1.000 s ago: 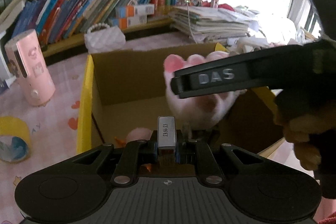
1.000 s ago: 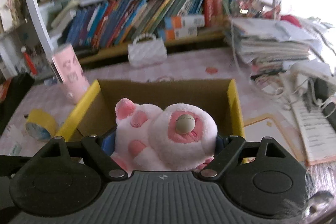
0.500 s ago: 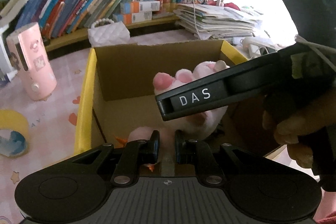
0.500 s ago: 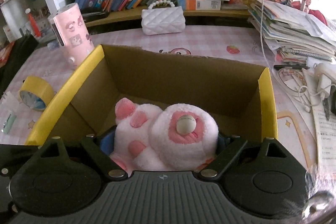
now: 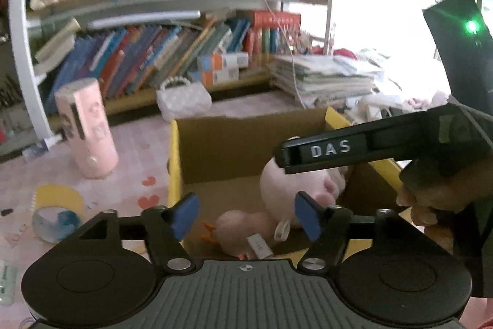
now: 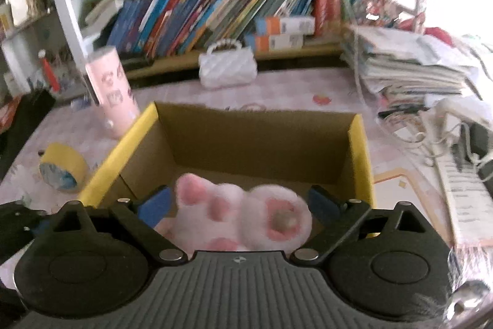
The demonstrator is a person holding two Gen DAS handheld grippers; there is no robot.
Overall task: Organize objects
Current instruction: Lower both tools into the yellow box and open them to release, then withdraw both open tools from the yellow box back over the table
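— Where is the plush toy [image 6: 240,215]?

— Inside the cardboard box [image 6: 255,141], on its floor toward the near wall, pink paw pads facing the right wrist camera. A small metal stapler-like piece [image 5: 259,245] lies in the box beside it.

— And the jaws?

— The left gripper [image 5: 246,216] has its jaws spread wide, holding nothing, above the box's near edge. The right gripper [image 6: 238,205] is released too, its blue pads standing either side of the toy without clamping it.

— Around the box?

— On the tabletop [image 6: 292,88], left of the box, stand a pink cylinder [image 6: 112,91] and a yellow tape roll [image 6: 61,171]; behind the box, a white quilted purse [image 6: 227,67].
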